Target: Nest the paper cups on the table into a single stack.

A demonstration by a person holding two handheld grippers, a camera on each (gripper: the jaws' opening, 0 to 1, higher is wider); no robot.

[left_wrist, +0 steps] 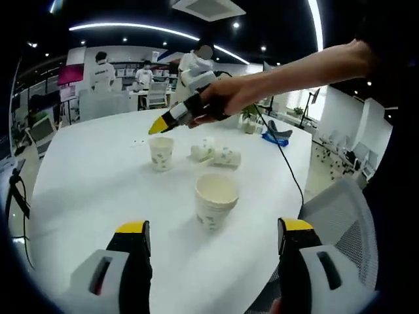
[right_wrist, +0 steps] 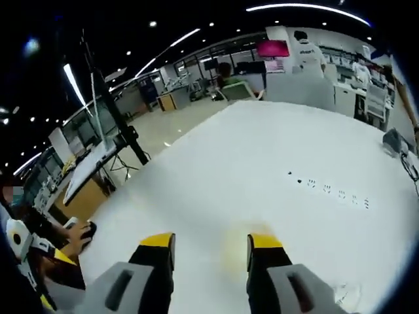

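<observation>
In the left gripper view, a nested stack of white paper cups (left_wrist: 215, 199) stands upright mid-table, just beyond my left gripper (left_wrist: 215, 227), whose jaws are wide open and hold nothing. Farther back stands a single upright cup (left_wrist: 162, 152). Two more cups (left_wrist: 216, 154) lie on their sides beside it. A hand holds my right gripper (left_wrist: 162, 125) just above and behind the single cup, yellow tips pointing left. In the right gripper view, that gripper (right_wrist: 211, 242) is open over bare white table (right_wrist: 262, 157), with nothing between its jaws.
A black cable (left_wrist: 288, 170) runs across the table's right side near a blue object (left_wrist: 275, 139) and a small plant (left_wrist: 249, 122). A grey mesh chair (left_wrist: 340, 203) stands at the near right edge. People and desks fill the office behind. Small dark marks (right_wrist: 330, 190) dot the tabletop.
</observation>
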